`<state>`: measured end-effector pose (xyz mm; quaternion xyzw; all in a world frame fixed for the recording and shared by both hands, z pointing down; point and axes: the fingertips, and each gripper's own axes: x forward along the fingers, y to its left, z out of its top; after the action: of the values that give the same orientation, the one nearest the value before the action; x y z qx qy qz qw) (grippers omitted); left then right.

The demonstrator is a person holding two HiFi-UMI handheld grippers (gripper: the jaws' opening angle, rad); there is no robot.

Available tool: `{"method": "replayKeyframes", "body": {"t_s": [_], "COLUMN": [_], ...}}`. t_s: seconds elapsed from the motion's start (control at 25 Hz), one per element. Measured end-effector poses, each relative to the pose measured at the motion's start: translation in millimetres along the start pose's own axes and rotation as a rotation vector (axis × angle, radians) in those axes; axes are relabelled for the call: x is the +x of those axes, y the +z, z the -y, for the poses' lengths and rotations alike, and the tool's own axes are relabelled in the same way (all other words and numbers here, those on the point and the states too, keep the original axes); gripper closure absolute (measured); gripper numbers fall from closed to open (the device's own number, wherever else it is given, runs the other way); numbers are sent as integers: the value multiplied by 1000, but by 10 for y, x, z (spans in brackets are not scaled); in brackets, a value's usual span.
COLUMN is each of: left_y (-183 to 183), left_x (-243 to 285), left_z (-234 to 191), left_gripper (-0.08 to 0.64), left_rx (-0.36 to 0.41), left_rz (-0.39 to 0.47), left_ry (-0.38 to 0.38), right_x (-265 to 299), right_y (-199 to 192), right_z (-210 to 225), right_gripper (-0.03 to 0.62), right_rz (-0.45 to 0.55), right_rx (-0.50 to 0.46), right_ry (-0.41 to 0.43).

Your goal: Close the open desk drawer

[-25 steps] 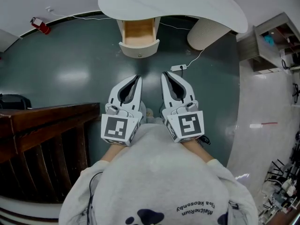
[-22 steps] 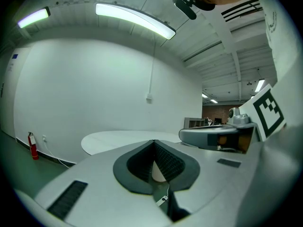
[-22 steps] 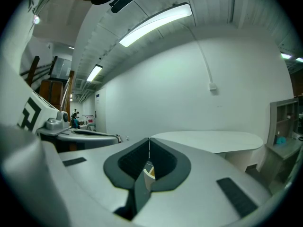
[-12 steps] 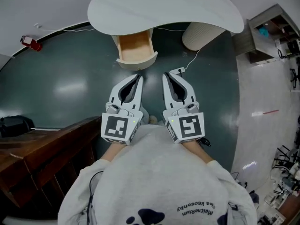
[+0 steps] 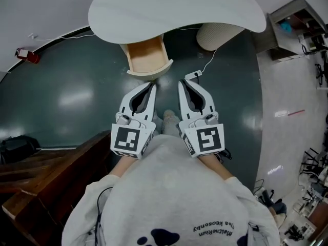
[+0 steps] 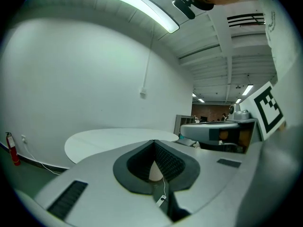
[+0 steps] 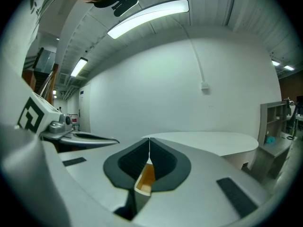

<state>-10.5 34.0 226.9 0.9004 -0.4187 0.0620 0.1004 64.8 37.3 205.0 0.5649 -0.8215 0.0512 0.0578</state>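
The drawer (image 5: 147, 58) stands pulled out from under the white desk (image 5: 174, 9), with its wooden inside showing and its curved front toward the person. In the head view, the left gripper (image 5: 152, 84) points at this front from near, and the right gripper (image 5: 181, 81) lies parallel beside it. Both grippers have their jaws pressed together, with nothing between them. A white power strip (image 5: 192, 76) lies on the dark floor (image 5: 77, 91), right of the drawer, below the ribbed desk leg (image 5: 218, 34).
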Motion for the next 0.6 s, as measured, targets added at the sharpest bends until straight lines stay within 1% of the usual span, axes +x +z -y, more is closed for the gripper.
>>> {"method": "replayKeyframes", "body": {"t_s": [0.16,0.4,0.52,0.6], "left_y": [-26,-6,-7,-33], "left_x": [105,276,345,387], "left_z": [9,-41,-31,-29], "left_gripper": [549,550,550,550], "left_rx": [2,6,14,6], "left_rz": [-18,-34,-28,-28], "left_ry": [7,65,87,106], "right_x": [113,327,419,478], "right_y": [7,2,-10,-35], "right_z": [90,187,242,265], "right_gripper": [575,575,575,575], "right_rz": [1,3,6,3], "right_rx": [-10,-38,-40,-39], "right_ry": [23,107,145,171]}}
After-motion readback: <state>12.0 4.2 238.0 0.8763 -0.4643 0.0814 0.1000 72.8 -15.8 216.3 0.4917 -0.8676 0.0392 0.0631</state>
